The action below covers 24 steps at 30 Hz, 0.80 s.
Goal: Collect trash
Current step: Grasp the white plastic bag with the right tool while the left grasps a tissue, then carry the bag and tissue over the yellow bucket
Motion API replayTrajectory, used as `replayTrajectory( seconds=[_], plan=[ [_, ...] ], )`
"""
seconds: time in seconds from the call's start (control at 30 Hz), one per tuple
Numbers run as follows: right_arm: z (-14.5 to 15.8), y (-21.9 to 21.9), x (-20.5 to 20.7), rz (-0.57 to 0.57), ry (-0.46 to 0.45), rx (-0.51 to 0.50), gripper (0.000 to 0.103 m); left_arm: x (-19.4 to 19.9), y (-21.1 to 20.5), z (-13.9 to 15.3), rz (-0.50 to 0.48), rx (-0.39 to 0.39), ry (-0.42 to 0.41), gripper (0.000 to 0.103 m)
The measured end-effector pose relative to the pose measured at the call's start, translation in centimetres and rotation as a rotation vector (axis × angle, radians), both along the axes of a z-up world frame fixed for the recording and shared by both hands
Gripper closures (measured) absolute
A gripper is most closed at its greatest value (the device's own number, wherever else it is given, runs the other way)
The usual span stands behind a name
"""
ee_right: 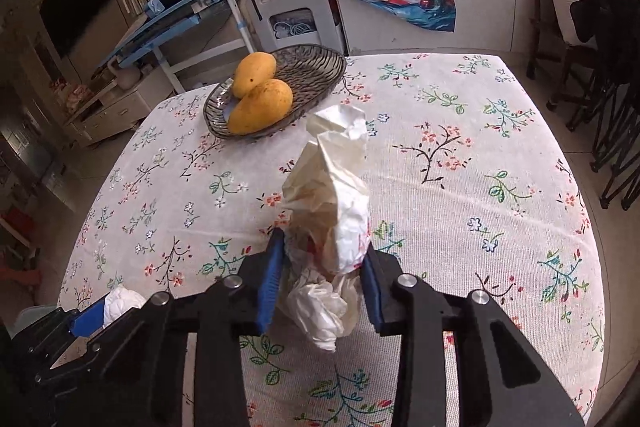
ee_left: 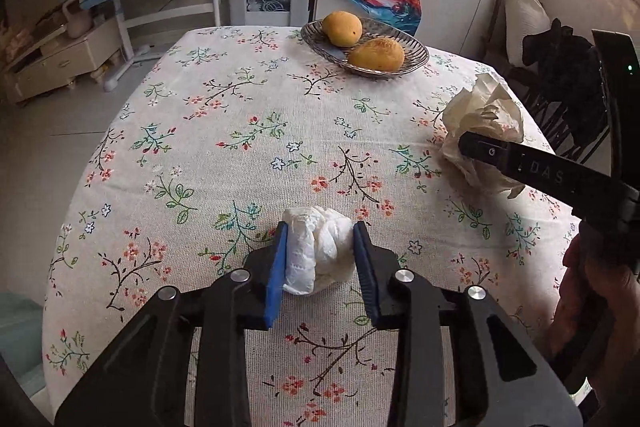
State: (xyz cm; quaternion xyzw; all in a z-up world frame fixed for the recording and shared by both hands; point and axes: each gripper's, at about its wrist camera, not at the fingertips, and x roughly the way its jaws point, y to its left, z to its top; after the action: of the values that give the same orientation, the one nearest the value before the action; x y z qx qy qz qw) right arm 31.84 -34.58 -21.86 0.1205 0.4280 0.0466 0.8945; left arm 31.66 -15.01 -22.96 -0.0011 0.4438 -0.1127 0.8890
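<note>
A white wad of tissue (ee_left: 320, 251) lies on the flowered tablecloth (ee_left: 240, 131). My left gripper (ee_left: 320, 229) is shut on it, with a blue pad pressed against each side. Over at the table's right side, a crumpled cream paper wrapper (ee_left: 480, 111) has one black finger (ee_left: 504, 157) of the right gripper across it. In the right wrist view the same crumpled wrapper (ee_right: 332, 187) stands tall between the blue pads, and my right gripper (ee_right: 324, 241) is shut on its lower part. The left gripper's blue pad (ee_right: 86, 319) and the tissue wad (ee_right: 120, 301) show at the lower left.
An oval glass dish (ee_left: 412, 47) with two mangoes (ee_left: 376, 55) sits at the far side of the table. A person's hand (ee_left: 592, 291) grips the right tool's handle. Dark folding chairs (ee_right: 616, 131) stand to the right of the table, and a blue desk (ee_right: 180, 15) stands beyond it.
</note>
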Motion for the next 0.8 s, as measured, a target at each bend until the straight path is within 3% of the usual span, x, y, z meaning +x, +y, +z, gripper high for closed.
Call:
replayTrajectory(
  seconds=[0.07,0.53,0.8],
  plan=[
    [0.2,0.3,-0.6,0.011,0.004,0.025,0.072,-0.7,0.5,0.5,-0.006,-0.006,-0.003,0.081],
    [1.9,4.9,-9.6,0.088,-0.021,0.135,0.073,-9.3,5.3,4.5,-0.012,-0.053,-0.113,0.082],
    [2.4,5.4,-12.8,0.082,-0.051,0.13,0.073,-12.6,5.8,6.0,-0.01,-0.048,-0.171,0.082]
  ],
)
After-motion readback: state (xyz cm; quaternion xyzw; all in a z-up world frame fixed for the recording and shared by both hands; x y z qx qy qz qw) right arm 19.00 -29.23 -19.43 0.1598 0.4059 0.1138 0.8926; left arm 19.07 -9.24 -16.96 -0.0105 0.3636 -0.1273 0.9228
